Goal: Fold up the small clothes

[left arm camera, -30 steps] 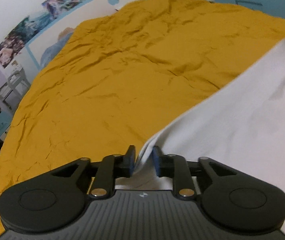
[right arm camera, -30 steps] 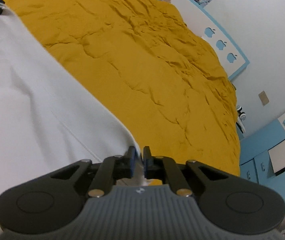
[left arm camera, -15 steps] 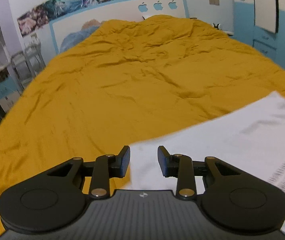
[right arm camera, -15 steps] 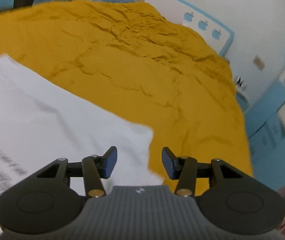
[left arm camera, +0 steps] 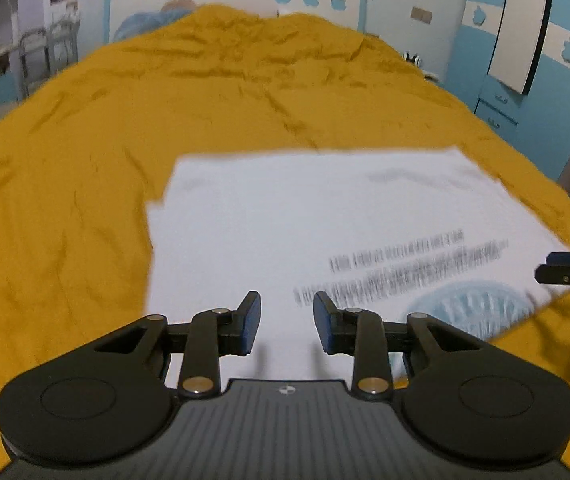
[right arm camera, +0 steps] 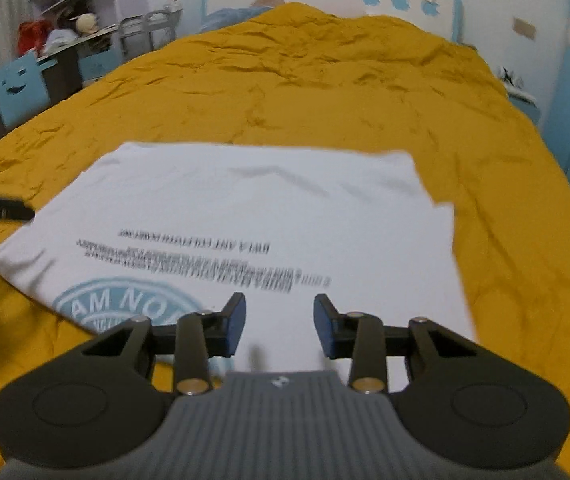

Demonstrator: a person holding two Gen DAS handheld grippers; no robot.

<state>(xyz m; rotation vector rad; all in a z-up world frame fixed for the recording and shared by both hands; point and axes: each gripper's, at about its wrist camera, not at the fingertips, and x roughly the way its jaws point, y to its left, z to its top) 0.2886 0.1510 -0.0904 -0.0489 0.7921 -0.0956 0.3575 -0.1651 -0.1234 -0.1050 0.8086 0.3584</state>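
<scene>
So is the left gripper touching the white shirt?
Apart. In the left wrist view the left gripper hovers above the white shirt, its closing jaws empty.

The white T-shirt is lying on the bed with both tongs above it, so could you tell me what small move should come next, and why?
Probably lower both tongs to the near edge of the white T-shirt and pinch it. It lies flat, print up, on the yellow bedspread; the left tongs and right tongs are narrowing with no cloth between them, so nothing is held.
</scene>
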